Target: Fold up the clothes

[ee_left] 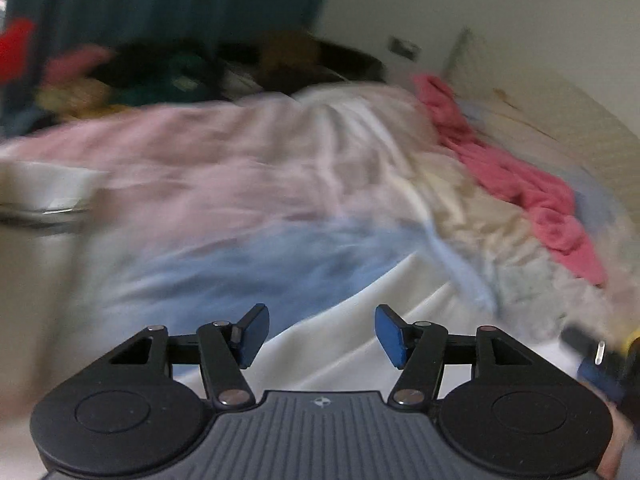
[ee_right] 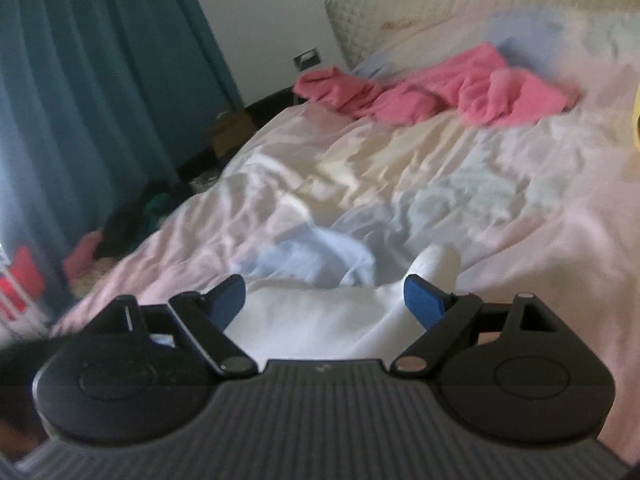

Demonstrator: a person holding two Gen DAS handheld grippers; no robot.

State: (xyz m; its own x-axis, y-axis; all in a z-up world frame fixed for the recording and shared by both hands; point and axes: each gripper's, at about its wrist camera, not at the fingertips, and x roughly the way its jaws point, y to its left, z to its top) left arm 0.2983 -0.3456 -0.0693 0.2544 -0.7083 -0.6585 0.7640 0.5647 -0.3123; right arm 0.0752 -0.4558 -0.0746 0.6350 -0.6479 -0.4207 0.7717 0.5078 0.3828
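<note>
A white garment [ee_right: 320, 320] lies on the bed at the near edge, and one end of it sticks up into a rounded fold. My right gripper [ee_right: 325, 288] is open wide just over it; the cloth lies between and under the fingers, and the pads do not press on it. In the blurred left wrist view, the same white garment [ee_left: 340, 340] lies below my left gripper [ee_left: 321, 320], which is open with nothing between its pads. A crumpled light blue garment [ee_right: 316, 248] lies just past the white one, also seen as the blue cloth [ee_left: 260, 264].
A pink towel-like garment [ee_right: 460, 88] lies bunched near the headboard [ee_right: 400, 8]. The rumpled pale pink bedcover [ee_right: 540, 240] spreads all around. A teal curtain [ee_right: 100, 80] hangs on the left, with dark clutter [ee_right: 132, 220] on the floor beside the bed. A blurred white boxy object [ee_left: 40, 188] is at the left edge.
</note>
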